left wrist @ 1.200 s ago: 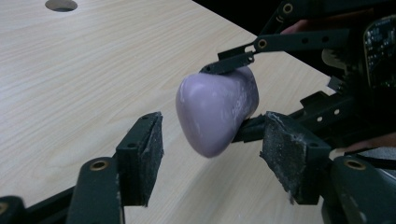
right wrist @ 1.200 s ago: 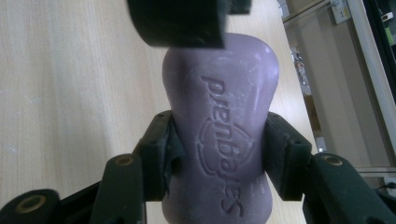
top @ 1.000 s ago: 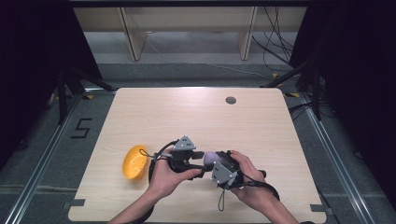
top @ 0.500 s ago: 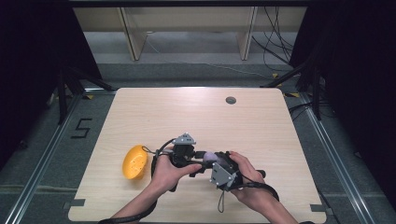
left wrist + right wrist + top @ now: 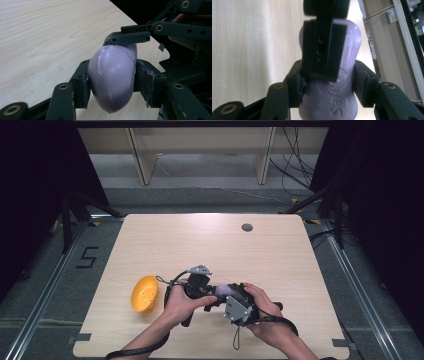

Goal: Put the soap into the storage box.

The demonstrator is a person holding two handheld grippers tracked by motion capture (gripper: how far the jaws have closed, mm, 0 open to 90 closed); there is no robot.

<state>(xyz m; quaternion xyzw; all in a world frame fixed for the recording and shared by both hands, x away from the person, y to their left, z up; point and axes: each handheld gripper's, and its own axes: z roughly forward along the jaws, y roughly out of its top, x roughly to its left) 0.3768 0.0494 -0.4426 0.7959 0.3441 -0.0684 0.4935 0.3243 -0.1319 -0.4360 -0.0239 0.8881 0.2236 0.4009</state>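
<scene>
A purple, soap-like bar (image 5: 223, 290) with raised letters on it is held just above the table between both grippers. My left gripper (image 5: 112, 75) has just been closing its jaws, and both pads (image 5: 83, 82) now press on the bar's (image 5: 112, 80) sides. My right gripper (image 5: 328, 82) is shut on the same bar (image 5: 329, 100) from the opposite side. One left jaw crosses in front of the bar in the right gripper view. In the high view the left gripper (image 5: 212, 295) and the right gripper (image 5: 227, 297) meet near the table's front edge.
An orange bowl-shaped thing (image 5: 144, 293) lies on its side to the left of the hands. The wooden table (image 5: 200, 245) has a small round grommet (image 5: 247, 227) near its far edge. Shelving legs and cables stand on the floor beyond.
The left gripper's jaws have drawn in around the purple bar and now touch it. The left forearm shifted slightly. The right hand has kept still.
</scene>
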